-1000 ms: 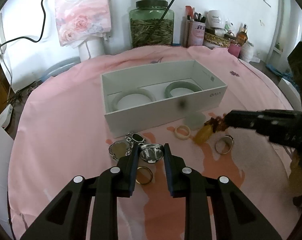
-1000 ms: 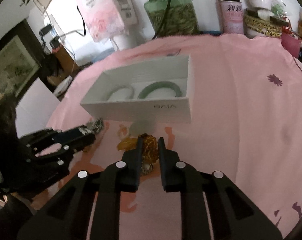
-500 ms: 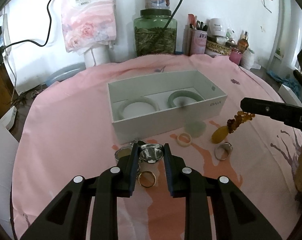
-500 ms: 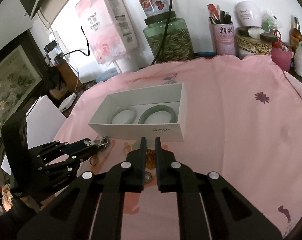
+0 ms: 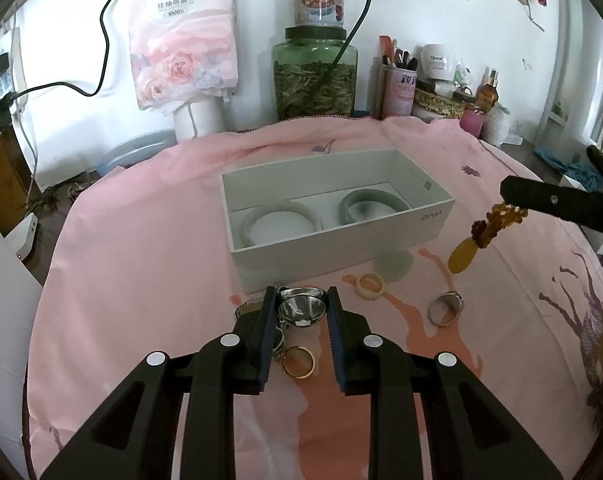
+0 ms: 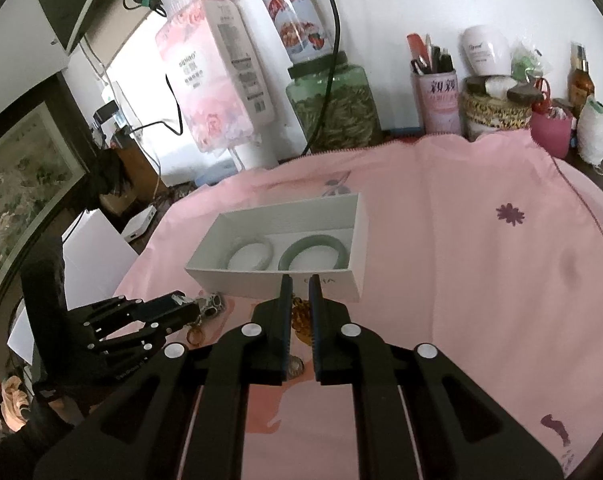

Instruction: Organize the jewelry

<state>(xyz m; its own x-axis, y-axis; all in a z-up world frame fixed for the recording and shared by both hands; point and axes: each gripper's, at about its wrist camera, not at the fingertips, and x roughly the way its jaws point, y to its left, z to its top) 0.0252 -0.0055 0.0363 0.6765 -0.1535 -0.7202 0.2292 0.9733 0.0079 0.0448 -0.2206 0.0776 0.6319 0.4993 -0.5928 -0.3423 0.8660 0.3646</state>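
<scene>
A white box (image 5: 433, 222) (image 6: 261, 284) on the pink cloth holds a pale jade bangle (image 5: 281, 222) (image 6: 249, 254) and a darker green bangle (image 5: 369, 204) (image 6: 313, 252). My left gripper (image 5: 300, 310) is shut on a wide silver ring (image 5: 301, 312) just in front of the box. My right gripper (image 6: 300, 284) (image 5: 509, 204) is shut on an amber bead pendant (image 5: 481, 236) (image 6: 301, 318), which hangs above the cloth right of the box. On the cloth lie a cream ring (image 5: 371, 285), a jade disc (image 5: 393, 265), a silver ring (image 5: 445, 307) and a gold ring (image 5: 298, 362).
More silver trinkets (image 5: 247, 309) lie under my left fingers. At the back stand a green glass jar (image 5: 313, 80), a tissue pack (image 5: 181, 36), a pink pen cup (image 5: 399, 88) and cosmetics (image 6: 497, 108). The pink cloth (image 6: 481, 280) spreads right of the box.
My right gripper has lifted the amber pendant off the cloth and raised it beside the box. My left gripper has risen slightly, keeping hold of the silver ring.
</scene>
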